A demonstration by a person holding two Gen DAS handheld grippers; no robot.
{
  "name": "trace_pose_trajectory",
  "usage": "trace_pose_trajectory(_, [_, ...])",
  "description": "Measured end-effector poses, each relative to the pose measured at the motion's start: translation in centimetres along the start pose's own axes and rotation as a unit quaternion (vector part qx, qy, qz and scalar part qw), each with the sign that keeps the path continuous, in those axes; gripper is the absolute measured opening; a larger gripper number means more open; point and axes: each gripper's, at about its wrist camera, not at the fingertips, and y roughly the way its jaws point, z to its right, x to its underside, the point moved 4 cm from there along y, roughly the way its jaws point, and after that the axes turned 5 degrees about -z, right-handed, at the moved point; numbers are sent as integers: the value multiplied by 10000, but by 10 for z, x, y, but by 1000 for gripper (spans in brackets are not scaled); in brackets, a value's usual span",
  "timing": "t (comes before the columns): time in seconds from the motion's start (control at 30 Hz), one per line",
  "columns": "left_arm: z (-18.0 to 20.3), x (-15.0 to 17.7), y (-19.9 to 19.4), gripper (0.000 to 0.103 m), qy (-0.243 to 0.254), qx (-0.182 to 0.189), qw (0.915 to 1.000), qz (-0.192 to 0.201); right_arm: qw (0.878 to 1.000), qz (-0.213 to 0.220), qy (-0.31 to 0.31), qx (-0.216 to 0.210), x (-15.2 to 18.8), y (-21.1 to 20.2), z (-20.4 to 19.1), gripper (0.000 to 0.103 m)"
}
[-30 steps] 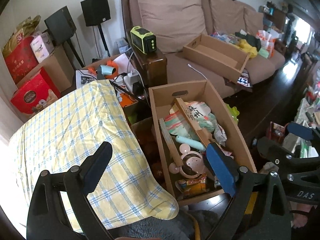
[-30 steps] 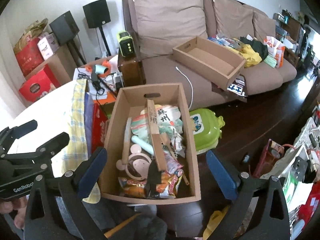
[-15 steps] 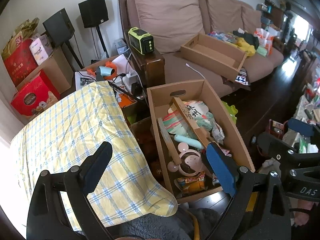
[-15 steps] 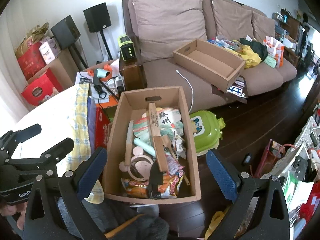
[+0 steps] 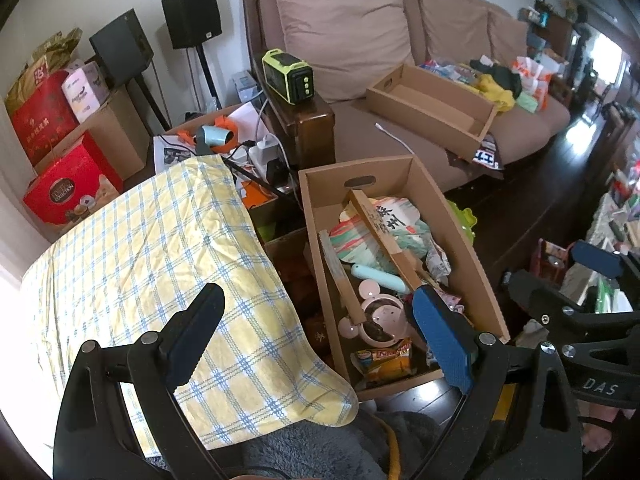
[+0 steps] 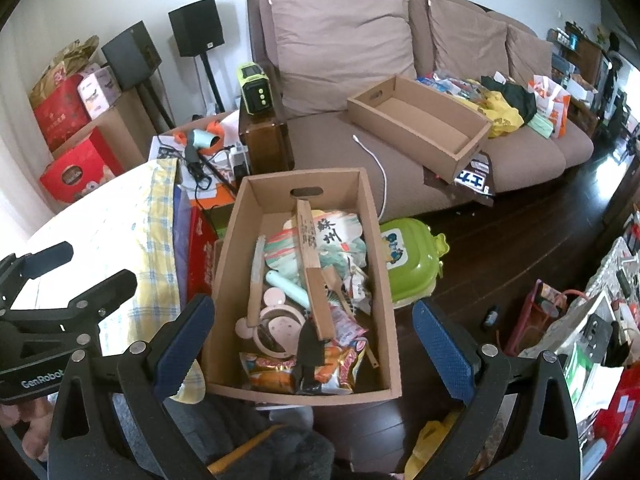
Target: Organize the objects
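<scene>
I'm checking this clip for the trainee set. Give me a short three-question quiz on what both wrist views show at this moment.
1. True or false: the cardboard box on the sofa is packed with items.
2. Multiple choice: what lies just right of the full cardboard box on the floor? A) a green plastic case B) a black speaker C) a red gift box
3. Fill in: both the left gripper and the right gripper are ____ and hold nothing.

Key: 1 false, it looks empty; 2 A; 3 open.
</scene>
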Motion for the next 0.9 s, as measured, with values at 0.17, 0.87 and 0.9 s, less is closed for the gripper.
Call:
trace_pose_trajectory(0.17, [-1,1,3,95,-4,20,10000,-71,10000,-5,-7,-3,0,1,0,100])
trace_pose_trajectory(0.87, [-2,2,1,95,-28,39,9999,-159,10000,-30,-39,10,0,-1,0,101])
trace_pose_trajectory(0.9, [-1,2,1,95,-24,37,9999,-166,10000,-29,-34,14,0,-1,0,100])
